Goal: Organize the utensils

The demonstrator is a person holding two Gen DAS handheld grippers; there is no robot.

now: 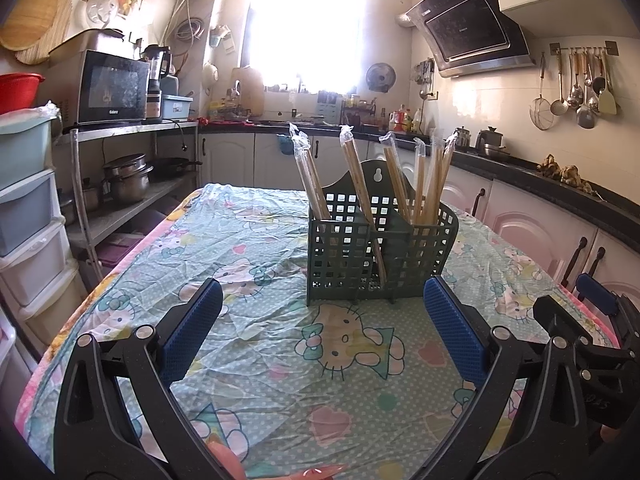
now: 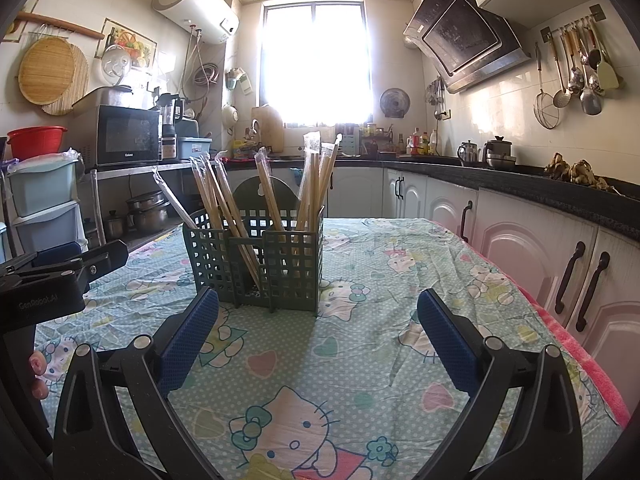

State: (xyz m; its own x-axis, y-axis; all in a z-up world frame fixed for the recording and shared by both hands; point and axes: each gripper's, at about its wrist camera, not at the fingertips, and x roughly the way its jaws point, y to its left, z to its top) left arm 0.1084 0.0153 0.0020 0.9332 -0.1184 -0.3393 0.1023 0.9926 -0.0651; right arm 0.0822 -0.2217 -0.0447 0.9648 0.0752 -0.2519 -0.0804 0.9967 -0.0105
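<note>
We see our left gripper (image 1: pixel 322 332) spread wide with nothing between its blue pads (image 1: pixel 192 328); our right gripper (image 2: pixel 318 338) gapes the same way, also empty; both hover low over the Hello Kitty tablecloth (image 2: pixel 360 380). Just ahead of them stands the dark green slotted utensil holder (image 1: pixel 376 252), upright on the cloth; wrapped chopsticks (image 1: pixel 360 176) lean inside its compartments, tips splayed outward; behind runs the kitchen counter (image 2: pixel 520 184).

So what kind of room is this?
A home kitchen, most likely: a range hood on the wall, ladles hanging from a rail, and a microwave on a shelf.
</note>
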